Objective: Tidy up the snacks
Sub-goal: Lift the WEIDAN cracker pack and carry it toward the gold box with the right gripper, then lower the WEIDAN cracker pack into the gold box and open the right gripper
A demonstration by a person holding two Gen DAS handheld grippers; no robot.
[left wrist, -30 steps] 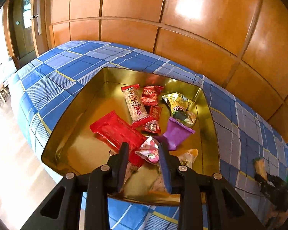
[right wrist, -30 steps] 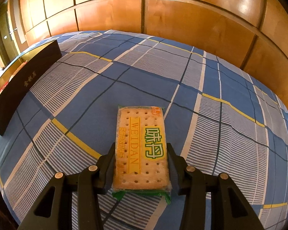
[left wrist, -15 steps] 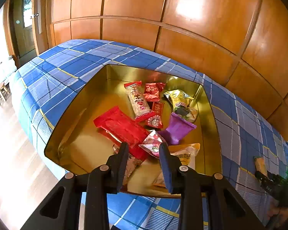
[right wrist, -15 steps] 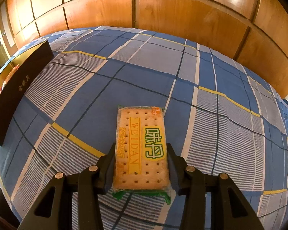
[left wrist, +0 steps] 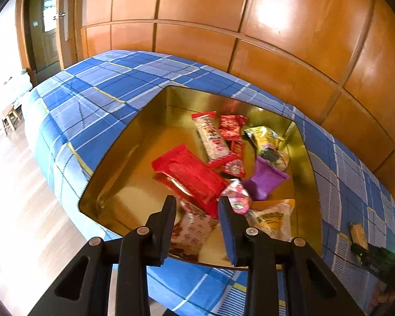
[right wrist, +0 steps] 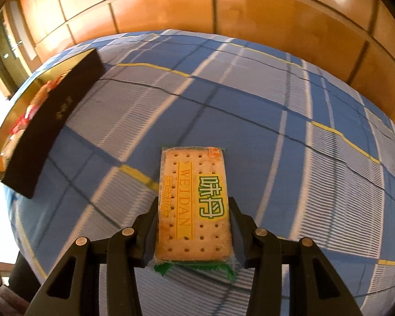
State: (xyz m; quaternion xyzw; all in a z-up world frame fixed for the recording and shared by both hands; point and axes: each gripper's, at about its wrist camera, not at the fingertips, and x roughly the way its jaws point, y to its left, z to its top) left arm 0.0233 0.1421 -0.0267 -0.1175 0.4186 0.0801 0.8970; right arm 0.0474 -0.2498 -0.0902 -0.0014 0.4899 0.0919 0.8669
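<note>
Snacks mostly sit in the gold tin (left wrist: 134, 142) already: a red pack (left wrist: 189, 173), a purple pouch (left wrist: 264, 181), a long wafer bar (left wrist: 213, 138) and several small wrappers. The right gripper (right wrist: 193, 226) has its jaws clamped on a cracker packet (right wrist: 194, 202), held above the blue checked bed cover (right wrist: 250, 105), well apart from the tin, so that one is left to drop in. The left gripper (left wrist: 196, 210) hangs above the tin's near edge, jaws slack around nothing
</note>
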